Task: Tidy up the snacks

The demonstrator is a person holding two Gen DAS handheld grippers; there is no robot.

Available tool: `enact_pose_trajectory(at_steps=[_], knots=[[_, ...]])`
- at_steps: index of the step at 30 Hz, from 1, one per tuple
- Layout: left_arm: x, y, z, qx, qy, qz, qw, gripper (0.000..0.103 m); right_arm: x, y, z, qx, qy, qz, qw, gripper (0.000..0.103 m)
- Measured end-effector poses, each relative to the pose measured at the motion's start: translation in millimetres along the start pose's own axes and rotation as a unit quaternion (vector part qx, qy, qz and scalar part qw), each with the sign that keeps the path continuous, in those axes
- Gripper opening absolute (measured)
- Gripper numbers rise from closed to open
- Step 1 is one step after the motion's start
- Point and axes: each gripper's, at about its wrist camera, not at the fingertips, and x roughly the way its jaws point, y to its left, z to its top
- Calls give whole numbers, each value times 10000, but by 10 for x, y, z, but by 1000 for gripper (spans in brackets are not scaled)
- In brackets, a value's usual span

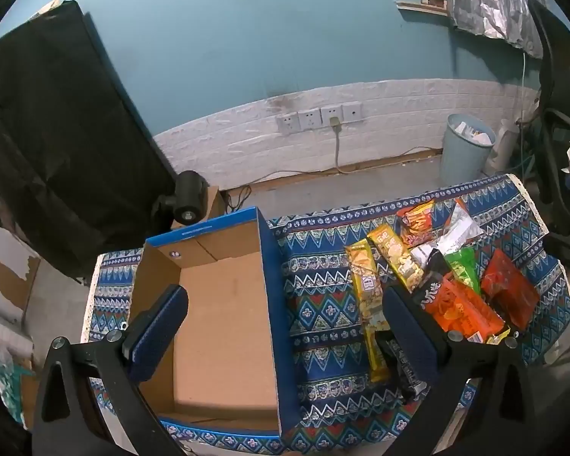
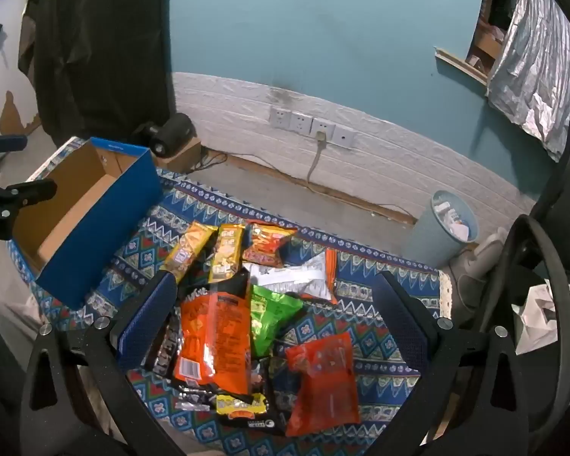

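Snack packets [image 2: 224,326] lie heaped on the patterned cloth [image 2: 364,285] covering the worktop, just right of an empty blue cardboard box [image 1: 216,304]. Left hand-held gripper [image 1: 285,326] hangs above the box's right wall, jaws spread wide, gripping nothing. Right hand-held gripper [image 2: 273,323] hovers over the heap, jaws equally wide, nothing between them.

Both grippers, left [image 1: 285,326] and right [image 2: 273,323], have black frames, silver screws (round-headed) and blue textured fingers [image 1: 159,332].
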Motion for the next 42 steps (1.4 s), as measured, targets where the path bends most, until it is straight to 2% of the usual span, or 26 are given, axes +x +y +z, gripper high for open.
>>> enact_pose_trajectory(at_steps=[6, 13, 42], knots=[[-34, -18, -11, -14, -87, 41, 10000, 103, -3, 0, -16, -11, 16, -10, 10000, 101], [-17, 21, -17, -108, -29, -139, 9998, 103, 9, 12, -42, -22, 33, 6, 10000, 101], [-13, -51, -13, -17, 39, -155, 9999, 103, 35, 29, -62, -27, 113, 60, 9999, 101]])
